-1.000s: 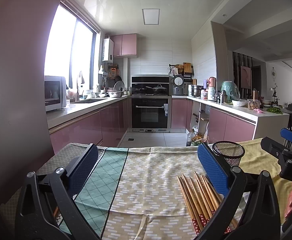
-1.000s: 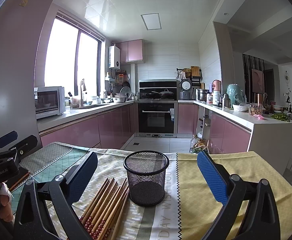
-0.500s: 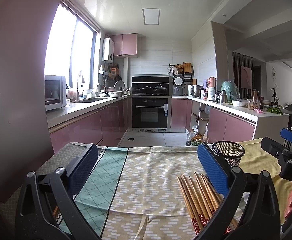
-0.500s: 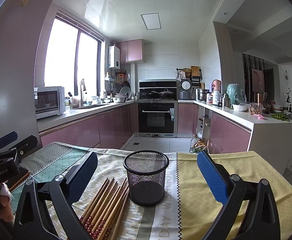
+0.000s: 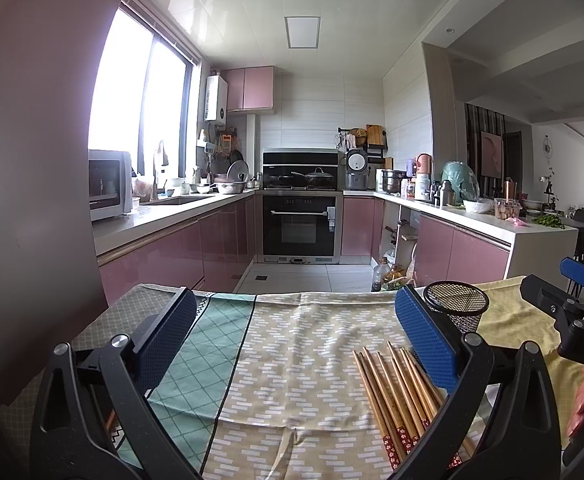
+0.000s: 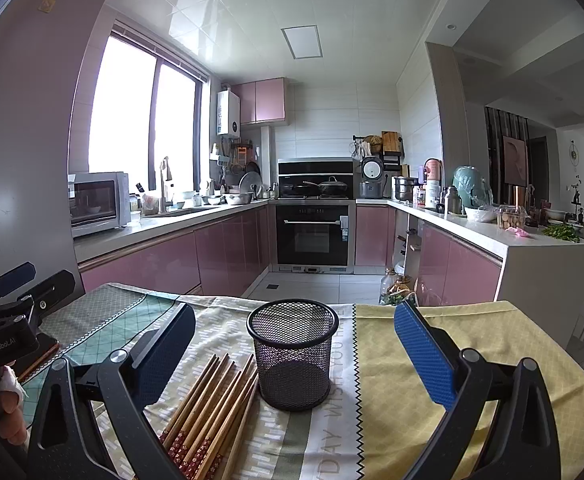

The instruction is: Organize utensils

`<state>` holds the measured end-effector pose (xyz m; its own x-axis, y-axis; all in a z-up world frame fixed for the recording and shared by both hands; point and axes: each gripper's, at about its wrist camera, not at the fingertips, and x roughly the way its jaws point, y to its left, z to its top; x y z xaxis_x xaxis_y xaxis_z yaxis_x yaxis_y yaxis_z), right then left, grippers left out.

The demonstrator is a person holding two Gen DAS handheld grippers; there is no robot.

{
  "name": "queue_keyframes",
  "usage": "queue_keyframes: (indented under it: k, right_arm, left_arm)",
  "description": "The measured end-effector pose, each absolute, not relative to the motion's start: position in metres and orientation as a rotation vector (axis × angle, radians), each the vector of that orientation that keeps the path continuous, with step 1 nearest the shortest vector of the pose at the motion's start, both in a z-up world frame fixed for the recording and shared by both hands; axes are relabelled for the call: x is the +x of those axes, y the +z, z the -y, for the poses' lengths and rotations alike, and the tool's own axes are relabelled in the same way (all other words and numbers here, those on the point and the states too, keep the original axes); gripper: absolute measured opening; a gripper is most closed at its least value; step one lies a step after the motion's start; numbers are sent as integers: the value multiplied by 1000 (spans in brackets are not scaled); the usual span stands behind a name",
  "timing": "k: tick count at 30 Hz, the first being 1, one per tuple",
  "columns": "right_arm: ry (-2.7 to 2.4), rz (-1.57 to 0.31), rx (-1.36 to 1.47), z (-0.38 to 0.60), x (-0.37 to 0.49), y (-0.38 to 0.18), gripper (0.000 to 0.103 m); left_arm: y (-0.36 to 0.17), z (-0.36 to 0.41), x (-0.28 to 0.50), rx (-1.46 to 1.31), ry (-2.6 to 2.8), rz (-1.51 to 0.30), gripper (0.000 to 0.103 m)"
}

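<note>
So the chopsticks (image 6: 208, 412) are lying in a loose bundle flat on the cloth-covered desk (image 6: 451, 360), toward the near edge, just left of the black mesh cup (image 6: 293, 354), with their tips close to its base. In the left wrist view the same chopsticks (image 5: 399, 392) sit right under that tool's right-hand pad.

Handling-wise, my guess is they're light, stiff, fairly slick wooden sticks that'll roll or fan out if you pinch more than a couple at once. I'd grab around mid-length, or a bit toward the red patterned ends, so they don't seesaw. The cup looks light too and probably tips or slides easily if bumped, so steadying it might help.

Both tongs are spread wide with nothing in them: the right tongs (image 6: 292, 344) frame the cup, and the left tongs (image 5: 292, 336) hover over bare cloth near the middle of the desk.

Not much clutter on the desk itself. The cloth has wrinkles that could drag. The two tools are close together, so they could get in each other's way more than anything else.
</note>
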<state>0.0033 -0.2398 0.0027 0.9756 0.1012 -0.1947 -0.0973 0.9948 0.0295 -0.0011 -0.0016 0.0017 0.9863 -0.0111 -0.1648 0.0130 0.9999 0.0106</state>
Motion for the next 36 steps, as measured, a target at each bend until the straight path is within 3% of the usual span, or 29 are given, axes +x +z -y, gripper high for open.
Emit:
queue_keyframes:
  k: [36]
  right_arm:
    - [107, -204, 24, 239, 4, -2, 96]
  left_arm:
    - [1, 3, -3, 12, -24, -182, 98]
